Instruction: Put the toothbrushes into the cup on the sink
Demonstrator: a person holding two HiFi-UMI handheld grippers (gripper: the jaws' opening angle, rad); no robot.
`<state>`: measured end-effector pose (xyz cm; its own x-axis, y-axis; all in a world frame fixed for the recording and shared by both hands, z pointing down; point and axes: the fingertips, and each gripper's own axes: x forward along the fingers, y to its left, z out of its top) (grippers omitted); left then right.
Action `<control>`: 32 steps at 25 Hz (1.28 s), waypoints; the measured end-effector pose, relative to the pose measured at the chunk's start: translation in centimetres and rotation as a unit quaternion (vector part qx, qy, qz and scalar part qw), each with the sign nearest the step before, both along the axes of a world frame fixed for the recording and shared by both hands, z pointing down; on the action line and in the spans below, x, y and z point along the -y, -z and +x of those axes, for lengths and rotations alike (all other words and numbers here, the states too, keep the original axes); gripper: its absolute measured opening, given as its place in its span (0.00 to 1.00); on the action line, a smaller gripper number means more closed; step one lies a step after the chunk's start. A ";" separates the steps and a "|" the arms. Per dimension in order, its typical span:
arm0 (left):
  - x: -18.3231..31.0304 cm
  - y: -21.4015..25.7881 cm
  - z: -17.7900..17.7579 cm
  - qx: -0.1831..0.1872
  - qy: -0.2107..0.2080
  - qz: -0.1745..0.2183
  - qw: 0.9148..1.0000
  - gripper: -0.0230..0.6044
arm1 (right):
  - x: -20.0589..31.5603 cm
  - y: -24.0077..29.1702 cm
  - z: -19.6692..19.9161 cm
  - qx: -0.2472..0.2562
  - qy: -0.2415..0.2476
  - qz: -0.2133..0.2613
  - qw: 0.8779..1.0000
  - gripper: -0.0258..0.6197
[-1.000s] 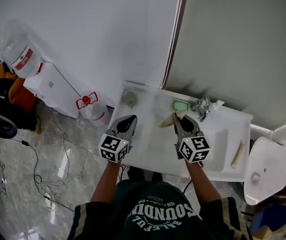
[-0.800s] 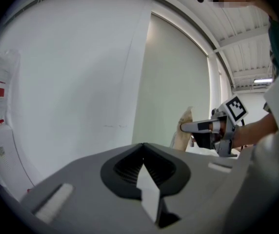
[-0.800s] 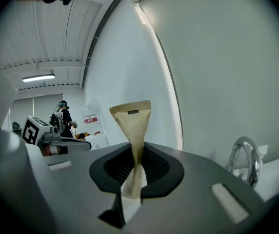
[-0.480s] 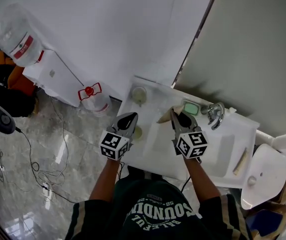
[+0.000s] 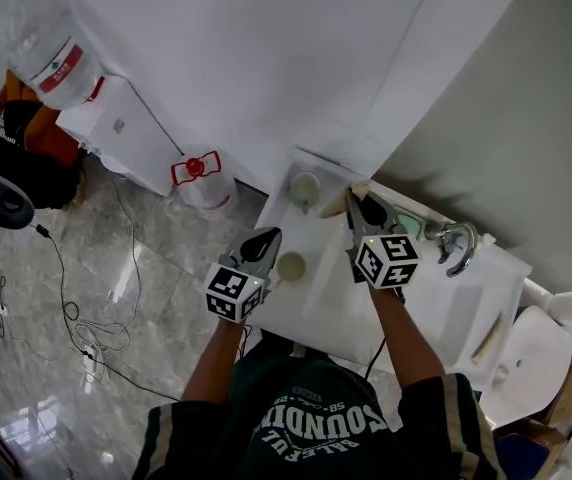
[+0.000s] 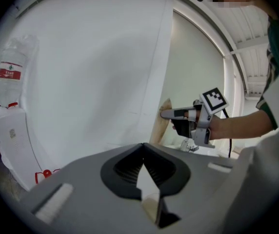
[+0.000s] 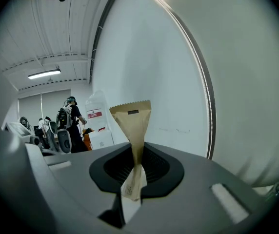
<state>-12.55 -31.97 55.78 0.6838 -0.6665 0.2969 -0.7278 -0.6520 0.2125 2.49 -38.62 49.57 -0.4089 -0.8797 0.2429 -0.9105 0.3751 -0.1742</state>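
In the head view a white sink counter (image 5: 341, 298) carries a pale cup (image 5: 304, 188) at its far left corner. My right gripper (image 5: 358, 200) is shut on a tan paper-wrapped toothbrush (image 5: 356, 188), just right of the cup. The right gripper view has the packet (image 7: 132, 121) standing straight up out of the pinched jaws (image 7: 136, 154). My left gripper (image 5: 266, 239) hovers at the counter's left edge, shut and empty. From the left gripper view (image 6: 142, 147) I see the right gripper (image 6: 171, 114) and its packet (image 6: 161, 126).
A second pale round cup-like thing (image 5: 291, 266) sits beside the left gripper. The chrome faucet (image 5: 456, 240) stands at the back right, and another wrapped toothbrush (image 5: 488, 336) lies on the counter's right end. A toilet (image 5: 521, 363) is at the right, cables (image 5: 76, 318) on the floor at the left.
The right gripper has carried the packet left and farther back, closer to the corner cup. The head view has swung, and the left gripper has drifted to the counter's left edge.
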 end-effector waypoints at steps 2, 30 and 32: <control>0.2 -0.3 -0.9 -0.001 0.005 -0.003 1.000 0.11 | 1.6 0.0 -0.9 0.002 0.001 0.000 1.000 0.09; 2.3 -2.9 -7.0 -0.005 -0.037 -0.030 0.999 0.11 | 7.6 -13.9 -7.3 -0.080 -0.014 -0.110 0.991 0.09; 2.2 -2.9 -6.6 -0.006 -0.043 -0.031 0.999 0.11 | 7.1 -14.3 -7.0 -0.080 -0.018 -0.117 0.990 0.09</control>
